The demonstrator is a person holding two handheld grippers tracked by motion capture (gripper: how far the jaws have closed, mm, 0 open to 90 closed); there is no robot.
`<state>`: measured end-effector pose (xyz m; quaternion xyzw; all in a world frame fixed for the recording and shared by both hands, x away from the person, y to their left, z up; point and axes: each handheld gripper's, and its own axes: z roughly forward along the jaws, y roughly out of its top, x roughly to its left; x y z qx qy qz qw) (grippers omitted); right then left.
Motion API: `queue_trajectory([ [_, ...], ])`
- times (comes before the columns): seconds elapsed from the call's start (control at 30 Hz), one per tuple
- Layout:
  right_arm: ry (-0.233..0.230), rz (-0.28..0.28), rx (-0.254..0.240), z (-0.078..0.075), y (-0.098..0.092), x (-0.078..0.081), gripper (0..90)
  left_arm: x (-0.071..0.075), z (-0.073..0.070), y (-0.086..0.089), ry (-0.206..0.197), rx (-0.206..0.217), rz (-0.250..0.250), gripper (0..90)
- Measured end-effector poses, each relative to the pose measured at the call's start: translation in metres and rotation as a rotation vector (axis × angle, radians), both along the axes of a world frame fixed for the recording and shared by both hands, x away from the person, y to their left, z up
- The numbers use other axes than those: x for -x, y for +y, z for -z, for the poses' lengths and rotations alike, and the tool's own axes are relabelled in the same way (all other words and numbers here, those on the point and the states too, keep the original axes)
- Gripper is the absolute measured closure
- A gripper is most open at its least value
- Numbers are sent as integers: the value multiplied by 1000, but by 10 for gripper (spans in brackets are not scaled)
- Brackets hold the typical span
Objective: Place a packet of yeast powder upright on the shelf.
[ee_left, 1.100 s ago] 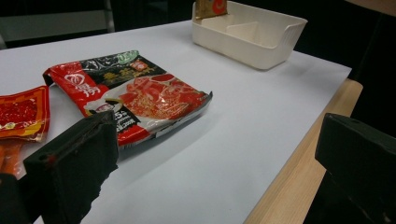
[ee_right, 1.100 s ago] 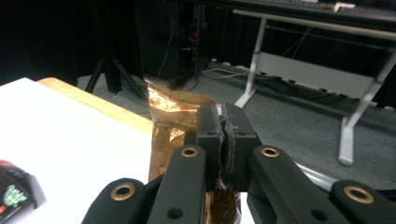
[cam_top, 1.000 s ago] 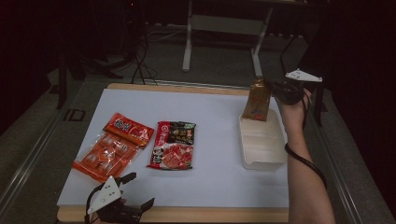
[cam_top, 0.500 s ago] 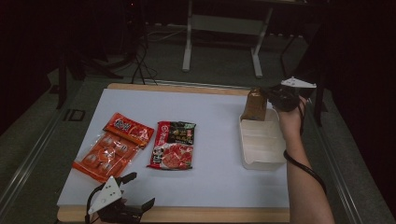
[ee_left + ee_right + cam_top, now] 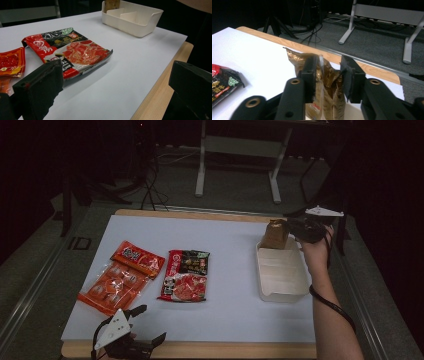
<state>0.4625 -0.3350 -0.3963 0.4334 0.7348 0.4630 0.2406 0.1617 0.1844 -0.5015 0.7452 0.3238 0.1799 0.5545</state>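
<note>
A brown-gold packet stands upright in the far compartment of the white divided bin at the table's right. My right gripper is at the packet's top, and its jaws have just been opening. In the right gripper view the packet stands between the jaws with a gap on the right side, so my right gripper is open. My left gripper rests open and holds nothing at the table's front edge. A red-and-black packet lies just ahead of it.
An orange snack packet lies flat at the left beside the red-and-black packet. The bin has dividers, and its near compartments hold nothing. A white sheet covers the wooden table. Stands and cables sit on the floor beyond.
The right gripper's jaws have parted around the brown packet, which now sits slightly lower in the bin. The left gripper has not moved.
</note>
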Motion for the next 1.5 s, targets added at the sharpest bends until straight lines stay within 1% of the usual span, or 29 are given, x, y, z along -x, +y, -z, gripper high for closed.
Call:
queue_trajectory([
  [0.03,-2,7,2,-1,-1,1,623,0,0,0,0,0,1,3],
  [0.07,-2,7,2,-1,-1,1,623,0,0,0,0,0,1,3],
  [0.13,-10,9,-14,-3,-2,6,546,0,0,-1,0,-4,5,3],
  [0.2,-8,11,-21,-5,-3,7,546,0,0,-1,0,-4,5,3],
  [0.23,-8,11,-21,-5,-3,7,522,0,-1,-1,-6,-6,5,3],
  [0.27,-25,0,-28,-10,-2,14,477,0,-1,-1,-10,-11,3,3],
  [0.33,-34,-1,-31,-11,-2,16,470,0,-1,-1,-20,-19,-2,3],
  [0.37,-42,-7,-35,-14,-1,19,450,0,-1,-1,-23,-16,-1,3],
  [0.43,-62,-13,-51,-20,2,27,394,0,-2,0,-29,-10,-3,4],
  [0.5,-66,-14,-65,-24,6,35,361,0,-3,0,-35,-5,-7,4],
  [0.6,-74,-34,-81,-28,12,46,287,0,-5,0,-44,5,-16,4],
  [0.63,-67,-51,-94,-30,15,52,266,0,-6,0,-44,3,-21,3],
  [0.7,-69,-71,-124,-32,19,62,205,0,-7,1,-25,15,-16,4],
  [0.77,-70,-105,-148,-32,23,72,139,-1,-8,1,-7,26,-18,4],
  [0.83,-73,-141,-165,-31,27,84,132,-1,-10,1,3,24,-17,4],
  [0.87,-79,-154,-166,-30,29,90,124,-2,-11,1,14,30,-15,4],
  [0.9,-84,-159,-162,-29,32,96,126,-2,-12,1,24,43,-12,4],
  [0.93,-81,-180,-159,-28,33,102,115,-3,-13,1,28,61,-10,4],
  [0.97,-86,-201,-167,-27,35,108,113,-4,-14,1,30,73,-11,4],
  [1.0,-84,-221,-175,-25,37,114,114,-5,-14,1,29,69,-16,4],
  [1.07,-55,-267,-182,-21,41,125,136,-6,-16,2,16,68,-26,3],
  [1.17,-52,-322,-206,-12,46,143,138,-8,-19,3,8,66,-25,3],
  [1.23,-58,-341,-201,-7,49,154,139,-9,-21,3,5,76,-21,3],
  [1.3,-81,-349,-191,-2,51,164,139,-11,-23,4,12,81,-31,4],
  [1.37,-83,-353,-193,2,52,173,139,-15,-24,6,31,102,-27,4],
  [1.43,-81,-367,-192,5,53,180,139,-20,-24,9,40,122,-30,4],
  [1.47,-84,-365,-190,7,54,184,139,-22,-24,10,43,127,-33,3],
  [1.5,-85,-375,-188,9,54,188,136,-24,-24,11,42,127,-39,3],
])
